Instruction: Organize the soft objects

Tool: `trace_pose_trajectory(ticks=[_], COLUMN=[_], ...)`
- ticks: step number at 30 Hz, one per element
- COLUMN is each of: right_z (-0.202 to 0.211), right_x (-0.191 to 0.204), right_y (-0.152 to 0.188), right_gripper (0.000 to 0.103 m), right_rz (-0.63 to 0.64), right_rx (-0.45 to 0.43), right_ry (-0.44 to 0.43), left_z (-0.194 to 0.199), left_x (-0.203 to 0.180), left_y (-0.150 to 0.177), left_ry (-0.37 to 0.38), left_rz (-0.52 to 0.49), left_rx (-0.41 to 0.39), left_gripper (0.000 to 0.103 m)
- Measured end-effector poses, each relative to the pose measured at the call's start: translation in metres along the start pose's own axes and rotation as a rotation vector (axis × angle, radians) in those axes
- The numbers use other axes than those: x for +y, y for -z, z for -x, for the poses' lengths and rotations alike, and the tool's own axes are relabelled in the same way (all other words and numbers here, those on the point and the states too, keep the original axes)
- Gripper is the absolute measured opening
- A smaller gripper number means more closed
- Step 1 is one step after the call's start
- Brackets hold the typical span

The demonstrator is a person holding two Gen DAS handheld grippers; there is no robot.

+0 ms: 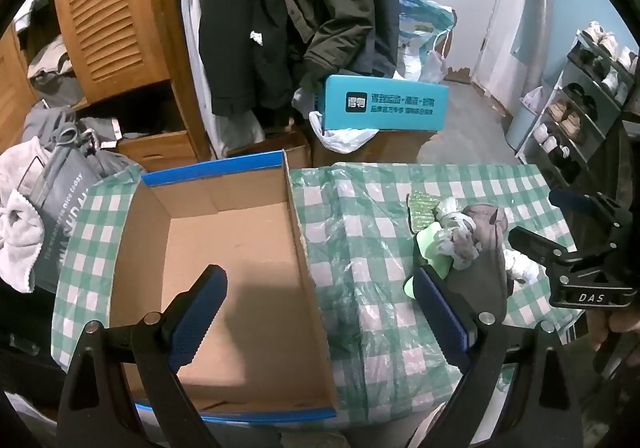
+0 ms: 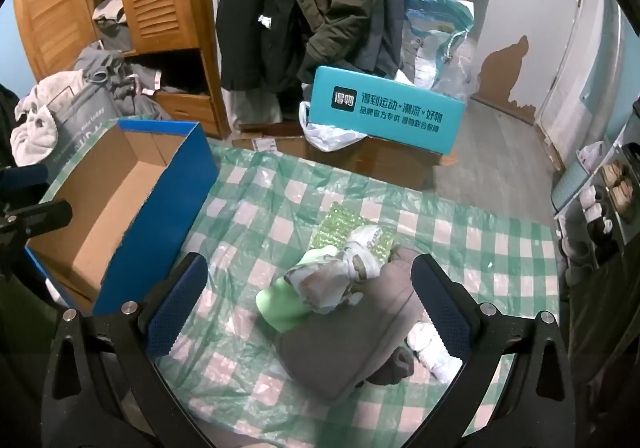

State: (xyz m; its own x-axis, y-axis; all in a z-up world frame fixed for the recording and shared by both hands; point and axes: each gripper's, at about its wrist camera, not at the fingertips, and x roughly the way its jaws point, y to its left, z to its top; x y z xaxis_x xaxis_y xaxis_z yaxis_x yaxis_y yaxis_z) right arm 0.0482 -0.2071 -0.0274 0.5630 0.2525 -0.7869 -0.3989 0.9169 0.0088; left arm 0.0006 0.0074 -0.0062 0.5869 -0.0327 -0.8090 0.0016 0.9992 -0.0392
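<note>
I hold my left hand-held gripper [image 1: 316,322] spread wide over the empty box [image 1: 224,268], ready to receive, and my right hand-held gripper [image 2: 308,304] spread wide above the sock pile [image 2: 340,288] on the worktop [image 2: 500,248].

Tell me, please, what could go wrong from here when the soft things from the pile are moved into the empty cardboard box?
1. The pile is tangled: the grey cloth, green item and white pieces overlap, so the open right gripper may lift several and drop one.
2. The thin plastic checked cover is wrinkled and could be pinched and dragged.
3. The cardboard box looks light; the open left gripper hovering over its wall might knock it.
</note>
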Motion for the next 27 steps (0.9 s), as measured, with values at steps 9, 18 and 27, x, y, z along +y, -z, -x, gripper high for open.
trace_pose_trajectory(ticks=[9, 18, 27], right_z=[-0.0002, 0.0001, -0.0006], right_x=[-0.0001, -0.0003, 0.0000], right_y=[0.0009, 0.0011, 0.0020], right_gripper=[0.101, 0.101, 0.101], right_rz=[0.003, 0.005, 0.004], right_rx=[0.002, 0.003, 0.003], right_ry=[0.003, 0.004, 0.005], left_z=[-0.0024, -0.0031, -0.0040], left_x=[-0.0041, -0.0019, 0.0004], left_y=[0.0033, 0.0032, 0.0031], left_ry=[0.001, 0.000, 0.000], left_rz=[-0.005, -0.004, -0.003], left_rx=[0.008, 0.012, 0.018], left_gripper=[0.095, 0.095, 0.095])
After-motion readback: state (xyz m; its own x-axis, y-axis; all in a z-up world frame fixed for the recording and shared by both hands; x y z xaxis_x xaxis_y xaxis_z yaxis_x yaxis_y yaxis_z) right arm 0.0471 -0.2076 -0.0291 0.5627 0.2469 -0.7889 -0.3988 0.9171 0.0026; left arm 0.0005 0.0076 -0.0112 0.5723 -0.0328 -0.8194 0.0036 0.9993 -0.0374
